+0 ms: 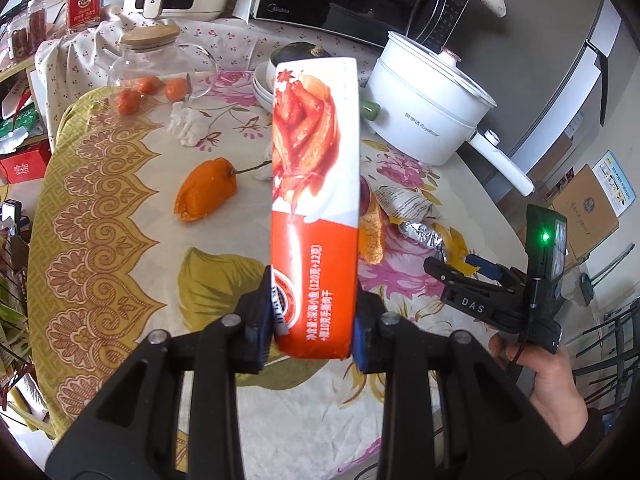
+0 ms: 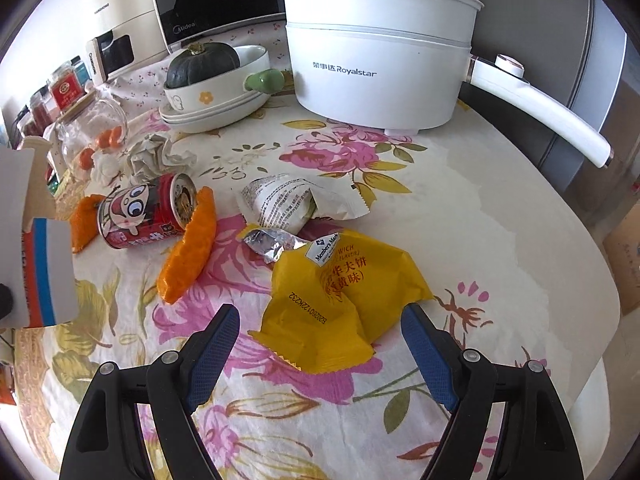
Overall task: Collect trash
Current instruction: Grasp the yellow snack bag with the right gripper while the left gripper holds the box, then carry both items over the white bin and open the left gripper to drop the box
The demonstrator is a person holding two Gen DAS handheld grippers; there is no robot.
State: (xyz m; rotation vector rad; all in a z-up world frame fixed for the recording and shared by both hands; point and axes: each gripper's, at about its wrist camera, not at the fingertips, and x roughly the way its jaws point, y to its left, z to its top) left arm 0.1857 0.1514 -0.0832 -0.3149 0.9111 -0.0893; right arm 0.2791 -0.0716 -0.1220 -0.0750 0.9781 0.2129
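While the left gripper [image 1: 313,330] clamps a red-and-white snack box [image 1: 314,184], the right gripper [image 2: 320,354] gapes.

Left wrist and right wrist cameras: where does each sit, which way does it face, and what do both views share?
Left wrist: rides the left hand-held gripper, looking along its fingers across the floral table; it is shut on a red-and-white snack box. The right hand-held gripper and the person's right hand show at right.
Right wrist: rides the right hand-held gripper, open, angled down at a yellow wrapper lying on the table; the box edge shows at left.
Shared: the white Royalstar pot, the green squash, the orange peels.
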